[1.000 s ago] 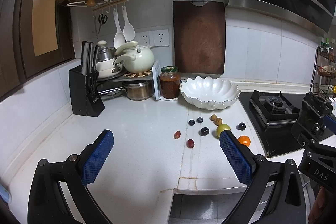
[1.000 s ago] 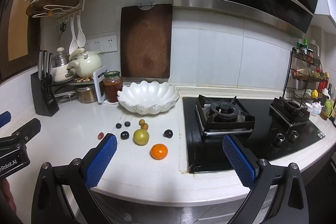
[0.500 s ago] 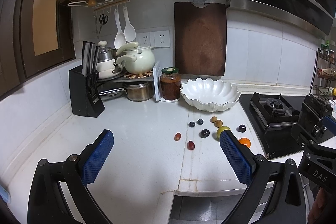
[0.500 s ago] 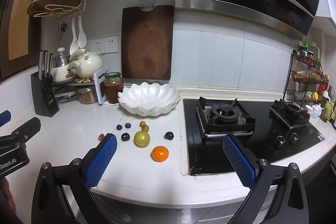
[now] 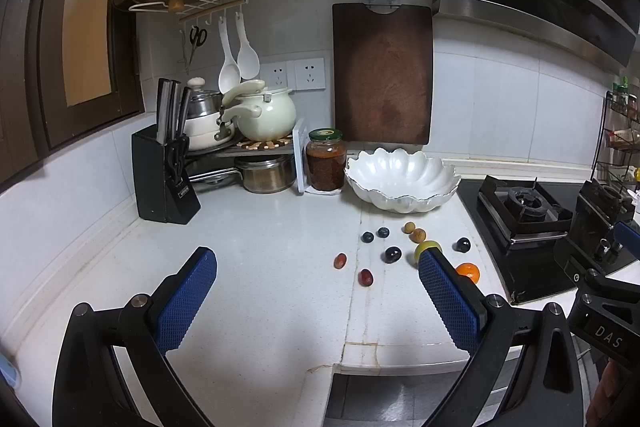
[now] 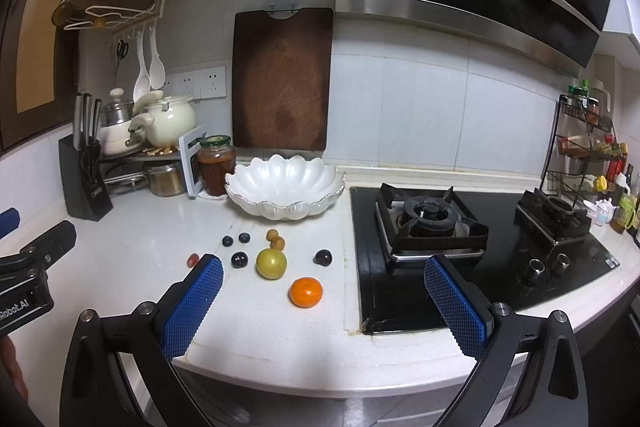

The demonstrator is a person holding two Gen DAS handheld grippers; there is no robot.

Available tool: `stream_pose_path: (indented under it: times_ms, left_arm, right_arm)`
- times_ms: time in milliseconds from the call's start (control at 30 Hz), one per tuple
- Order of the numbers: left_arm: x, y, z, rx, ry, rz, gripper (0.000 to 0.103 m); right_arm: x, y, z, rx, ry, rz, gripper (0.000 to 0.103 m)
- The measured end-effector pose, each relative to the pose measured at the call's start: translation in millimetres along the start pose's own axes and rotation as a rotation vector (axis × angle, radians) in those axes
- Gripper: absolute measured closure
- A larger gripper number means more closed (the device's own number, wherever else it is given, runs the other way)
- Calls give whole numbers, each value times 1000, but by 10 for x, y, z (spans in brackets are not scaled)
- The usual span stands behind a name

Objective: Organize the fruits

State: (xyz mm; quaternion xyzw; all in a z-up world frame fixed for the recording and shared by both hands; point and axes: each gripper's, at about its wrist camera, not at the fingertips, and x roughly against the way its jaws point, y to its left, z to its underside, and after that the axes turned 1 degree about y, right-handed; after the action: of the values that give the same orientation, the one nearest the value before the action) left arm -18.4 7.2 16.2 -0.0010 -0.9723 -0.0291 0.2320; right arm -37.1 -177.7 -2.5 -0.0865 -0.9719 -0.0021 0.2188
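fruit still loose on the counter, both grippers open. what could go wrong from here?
1. The orange lies nearest the counter edge; a nudge from the right gripper could roll it off.
2. The two tan fruits touch, so a pinch may catch both.
3. The bowl is shallow; dropped berries might bounce out.

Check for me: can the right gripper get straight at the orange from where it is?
Probably yes. The right gripper is open and empty, and the orange lies on bare counter just ahead between its fingers, apart from the green fruit behind it. Nothing stands in between.
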Motion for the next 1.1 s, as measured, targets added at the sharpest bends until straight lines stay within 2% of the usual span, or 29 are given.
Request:
stream_pose_path:
  times_ms: [300, 533, 700, 967, 1100]
  left_arm:
    - [-119, -22, 10, -3, 20, 10, 0]
    - [-310, -156, 93, -4, 93, 21, 0]
    - [-417, -323, 131, -7, 114, 2, 1]
    - [-570, -549, 199, 4, 156, -39, 16]
    - [-653, -618, 224, 7, 179, -55, 19]
  right_arm:
    - [-101, 12, 38, 11, 23, -4, 1]
    - [-271, -87, 71, 17, 50, -12, 1]
    - [-398, -158, 104, 45, 53, -44, 1]
    - [-643, -315, 165, 65, 57, -114, 1]
    - [-755, -341, 164, 73, 77, -141, 1]
